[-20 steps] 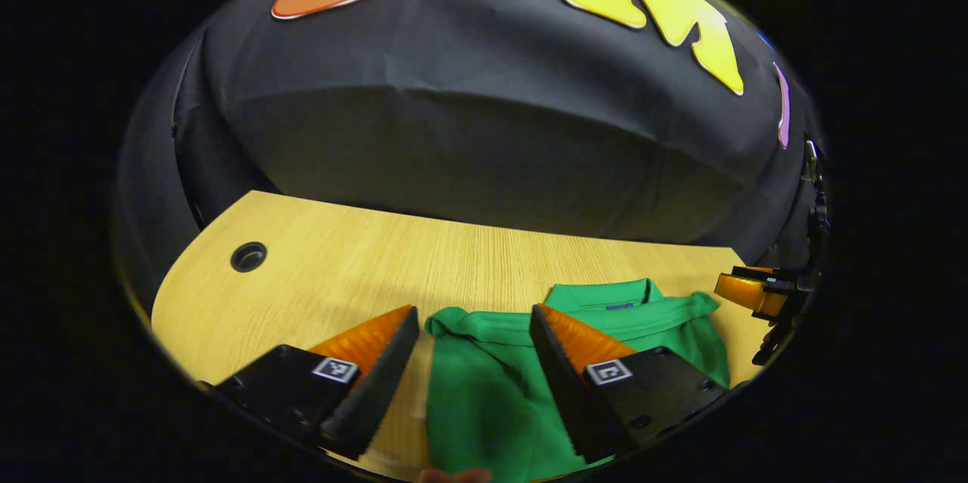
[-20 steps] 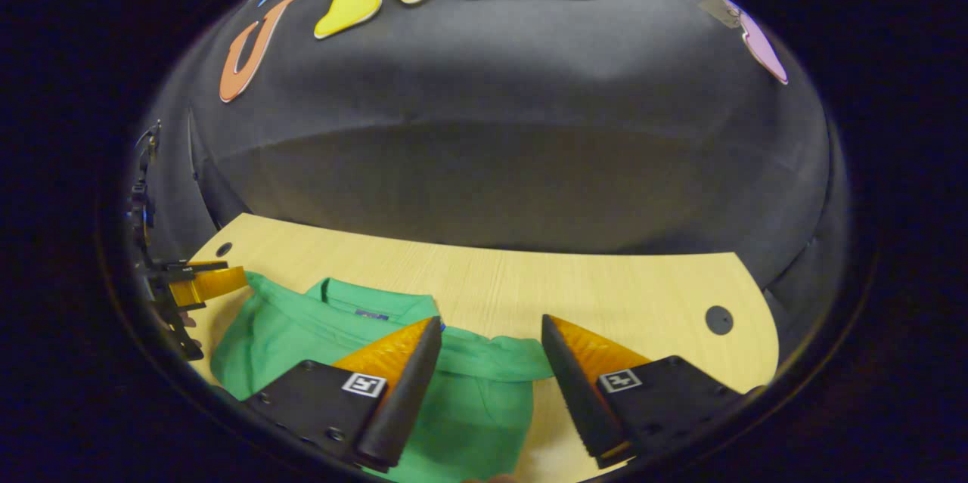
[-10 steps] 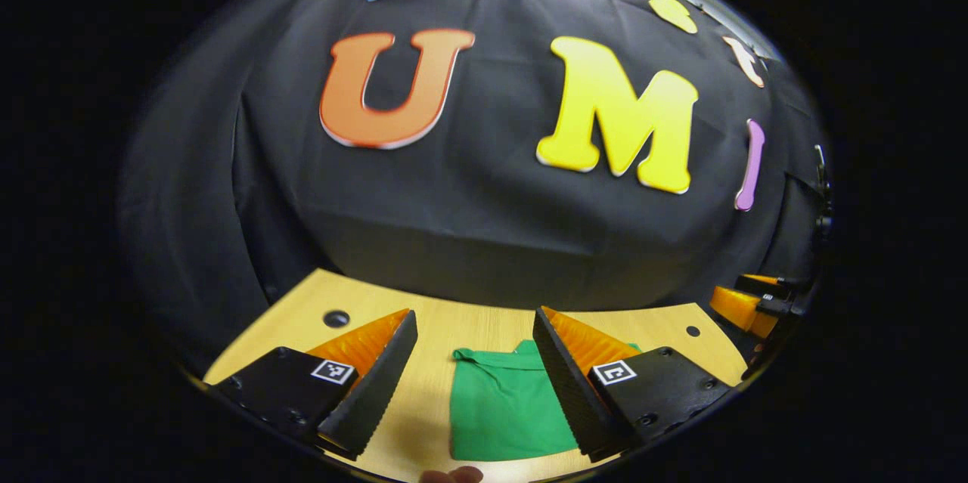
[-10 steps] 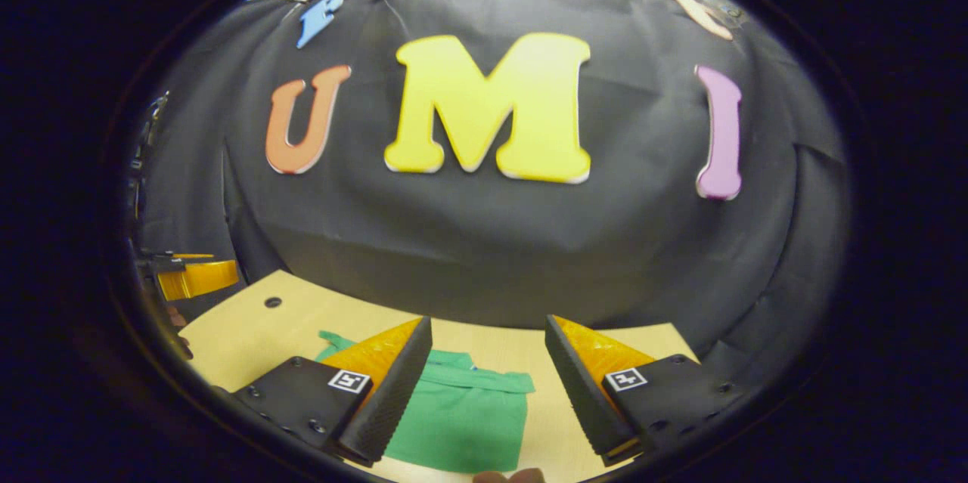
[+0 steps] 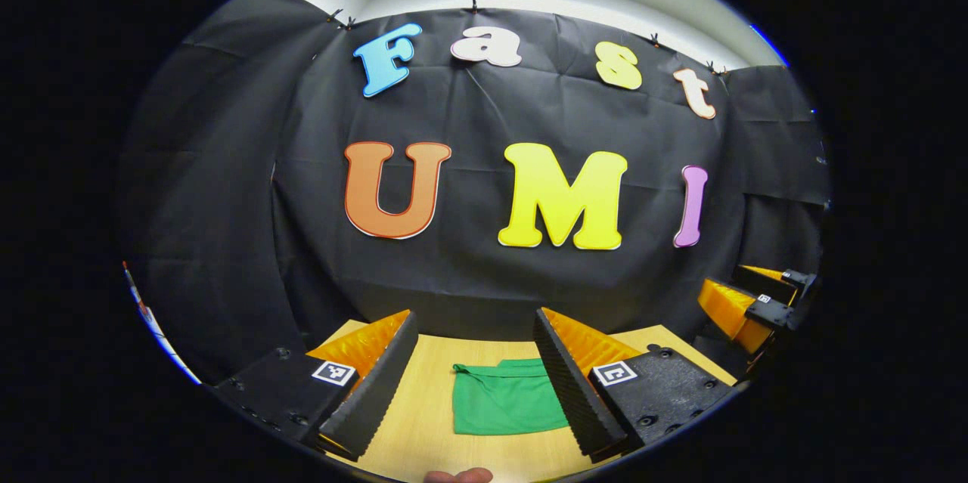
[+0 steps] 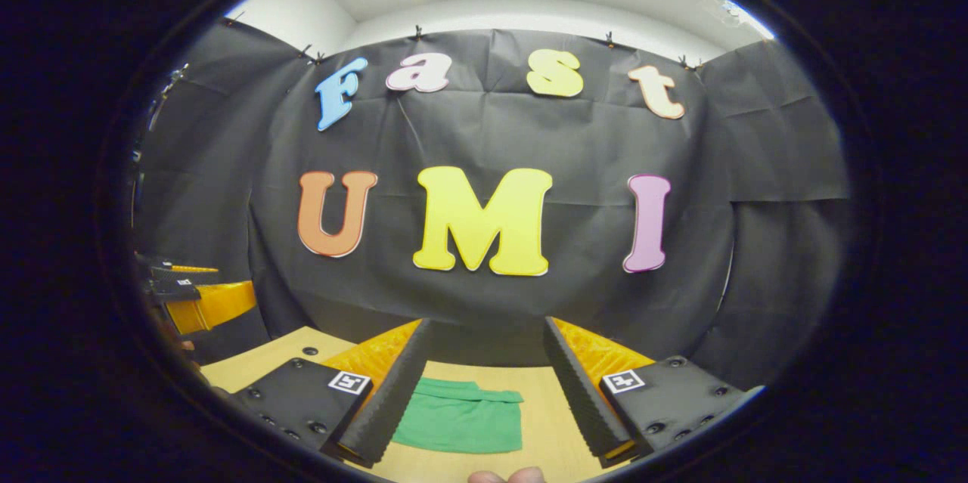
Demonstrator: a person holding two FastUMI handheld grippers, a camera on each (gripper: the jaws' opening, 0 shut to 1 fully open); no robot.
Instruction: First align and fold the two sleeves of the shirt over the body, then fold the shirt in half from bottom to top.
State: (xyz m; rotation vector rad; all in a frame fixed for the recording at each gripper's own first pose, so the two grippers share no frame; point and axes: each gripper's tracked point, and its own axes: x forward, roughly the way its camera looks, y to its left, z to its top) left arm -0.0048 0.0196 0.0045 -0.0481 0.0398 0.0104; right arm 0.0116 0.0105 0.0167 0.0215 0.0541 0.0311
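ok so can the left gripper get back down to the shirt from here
Probably yes. The left gripper is open and holds nothing, and the folded shirt lies flat on the table straight ahead between its fingers. Nothing sits between them; the right gripper is off to the side.

A plain green shirt [image 5: 508,404] lies on a pale wood-grain table [image 5: 431,430].

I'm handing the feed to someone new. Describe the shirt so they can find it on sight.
Start at the black cloth wall and drop to the light wooden table at its foot. The shirt lies flat there as a compact green rectangle, folded, seen between the open fingers of the left gripper and right gripper. It is the one green cloth item on the pale wood.
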